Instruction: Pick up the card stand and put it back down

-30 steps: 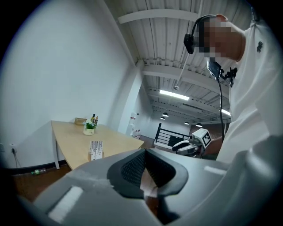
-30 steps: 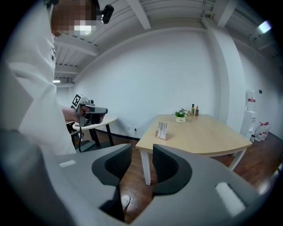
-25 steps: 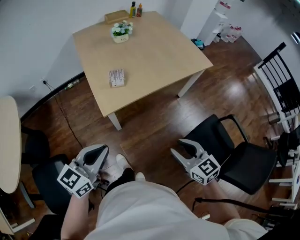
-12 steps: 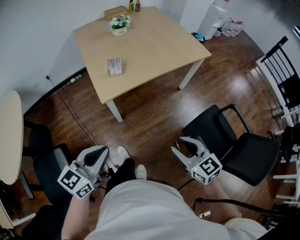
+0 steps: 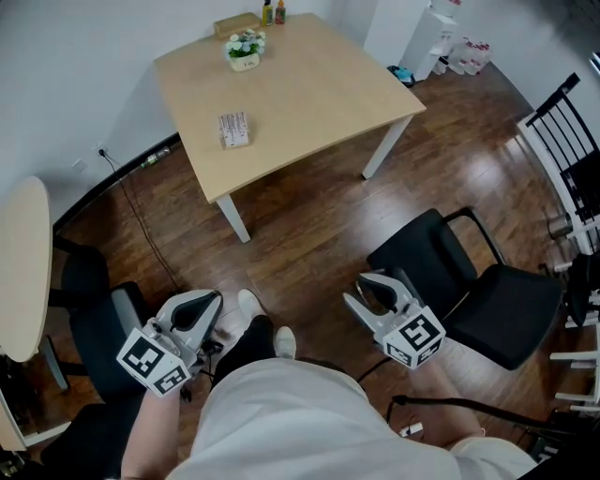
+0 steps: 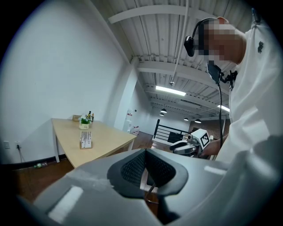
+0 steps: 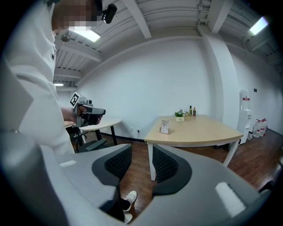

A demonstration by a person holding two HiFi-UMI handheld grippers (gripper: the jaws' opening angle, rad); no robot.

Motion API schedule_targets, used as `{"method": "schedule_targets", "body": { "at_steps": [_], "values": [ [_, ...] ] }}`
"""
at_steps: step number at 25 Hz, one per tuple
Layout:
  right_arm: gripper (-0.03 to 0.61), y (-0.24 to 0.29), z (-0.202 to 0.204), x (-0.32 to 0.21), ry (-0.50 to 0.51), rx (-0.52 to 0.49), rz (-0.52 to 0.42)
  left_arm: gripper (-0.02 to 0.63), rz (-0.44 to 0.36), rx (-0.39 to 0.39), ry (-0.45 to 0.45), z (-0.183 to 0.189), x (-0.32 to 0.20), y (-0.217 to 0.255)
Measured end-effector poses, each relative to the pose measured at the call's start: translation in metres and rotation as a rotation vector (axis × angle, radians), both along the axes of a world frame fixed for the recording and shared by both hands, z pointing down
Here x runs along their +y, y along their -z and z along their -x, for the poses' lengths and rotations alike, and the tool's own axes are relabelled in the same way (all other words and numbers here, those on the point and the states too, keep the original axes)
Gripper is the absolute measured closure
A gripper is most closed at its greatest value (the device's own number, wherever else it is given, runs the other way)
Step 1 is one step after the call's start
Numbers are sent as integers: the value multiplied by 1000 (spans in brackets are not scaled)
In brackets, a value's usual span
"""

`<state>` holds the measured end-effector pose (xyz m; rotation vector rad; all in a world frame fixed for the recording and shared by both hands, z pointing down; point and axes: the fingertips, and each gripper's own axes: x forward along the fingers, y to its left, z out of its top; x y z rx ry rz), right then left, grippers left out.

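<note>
Standing well apart from the counter [image 5: 309, 94], the person holds one hand-held gripper in each hand at waist level, both aimed toward the counter and tilted slightly downward.

Left hand-held gripper [image 5: 200, 307]: jaws together, the ribbed pads meeting along the centre line, with nothing between them.

Right hand-held gripper [image 5: 373, 291]: jaws apart, with a clear gap between the pads. Only the wooden floor [image 5: 309, 225] and the person's shoe show through the gap; nothing is gripped.

Card stand [image 5: 233, 129]: upright on the counter, near the edge closest to the person and toward the left side of the top. Neither hand-held gripper touches it; both are well away from it.

Other items on the counter, all at the far end:
- a small flower pot [image 5: 244, 52], beyond the card stand;
- a shallow wooden box [image 5: 234, 25] at the far edge;
- two small bottles [image 5: 273, 12] just beside the box.

A black chair [image 5: 469, 291] stands to the right of the right hand-held gripper. A round table [image 5: 19, 272] lies at the left edge of the head view.
</note>
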<state>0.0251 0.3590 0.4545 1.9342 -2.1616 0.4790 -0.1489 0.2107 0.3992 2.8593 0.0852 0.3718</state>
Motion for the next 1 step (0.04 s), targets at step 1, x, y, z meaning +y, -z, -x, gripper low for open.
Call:
{"method": "schedule_targets", "body": {
  "at_steps": [1],
  "values": [
    [426, 0, 0, 0, 2, 0, 0, 611, 0, 1, 0, 0, 0, 1]
  ]
}}
